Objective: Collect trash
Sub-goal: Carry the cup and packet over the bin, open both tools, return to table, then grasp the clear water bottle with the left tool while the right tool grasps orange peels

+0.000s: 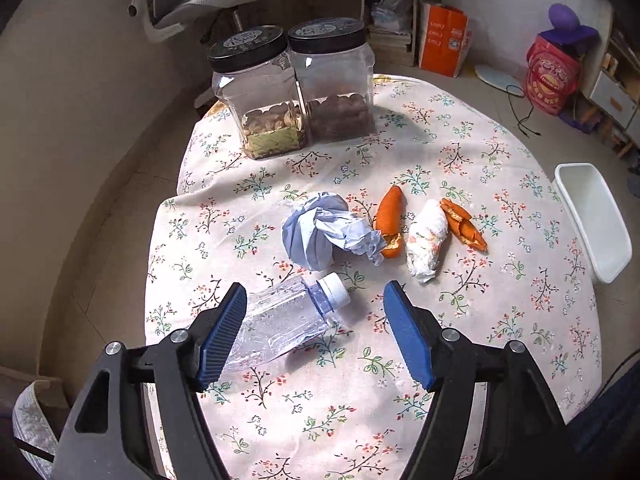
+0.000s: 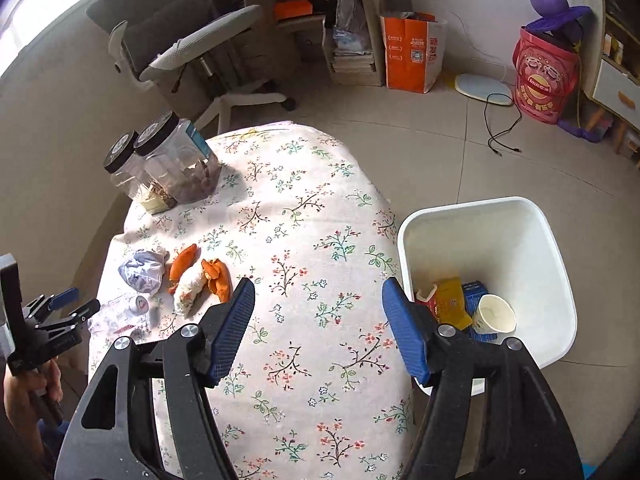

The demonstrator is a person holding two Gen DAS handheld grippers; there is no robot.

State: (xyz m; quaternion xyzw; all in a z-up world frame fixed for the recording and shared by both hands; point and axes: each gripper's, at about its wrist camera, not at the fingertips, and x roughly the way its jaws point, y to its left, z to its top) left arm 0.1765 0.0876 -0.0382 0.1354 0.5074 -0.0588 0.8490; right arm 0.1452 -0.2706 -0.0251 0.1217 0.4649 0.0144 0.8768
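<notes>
Crumpled clear plastic bottle [image 1: 288, 320], white-capped, lies on its side.

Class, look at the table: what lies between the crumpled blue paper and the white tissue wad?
One orange peel piece lies between the crumpled blue paper and the white tissue wad, touching the paper's edge. The left wrist view shows it best.

Both grippers, left gripper [image 1: 316, 334] and right gripper [image 2: 318, 330], are showing black angular arms. Ribbed blue pads [image 2: 230, 332] are lining the fingers. Round silver screws [image 1: 179, 335] are sitting at the joints.
</notes>
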